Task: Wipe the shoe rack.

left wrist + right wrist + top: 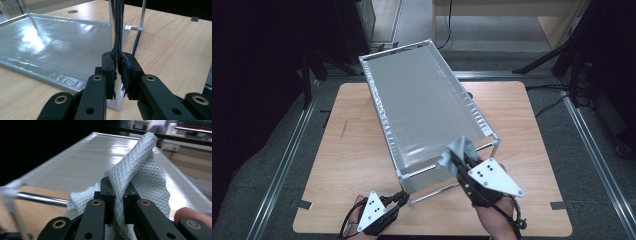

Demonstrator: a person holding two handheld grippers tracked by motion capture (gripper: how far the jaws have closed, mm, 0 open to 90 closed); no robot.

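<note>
Two grippers engaged, both pressed together on a load. Right gripper [455,161] pinching a cloth [458,149], jaws clamped on its folded middle, loose ends standing up past the tips. Left gripper [404,197] clamped on the near left post [405,183] of the frame, low down, close to the table [352,165].

Key relation: cloth held at the near right corner of the silver panel [422,100], at or just above the surface; contact not determinable. Panel extends away from the cloth, long axis running from near right to far left. Likely stroke, judged from this layout: along that axis, away from the person. Right hand nearer to the working surface; left hand below panel level, apparently bracing the frame.

View differences:
- High view: full outline of the panel, both hands, corner positions.
- Right gripper view: diamond weave of the cloth [140,165] between the pads of the right gripper [117,187], panel [87,157] stretching beyond.
- Left gripper view: left gripper [119,65] on the upright post [111,30], foot of the post on the wood.
</note>
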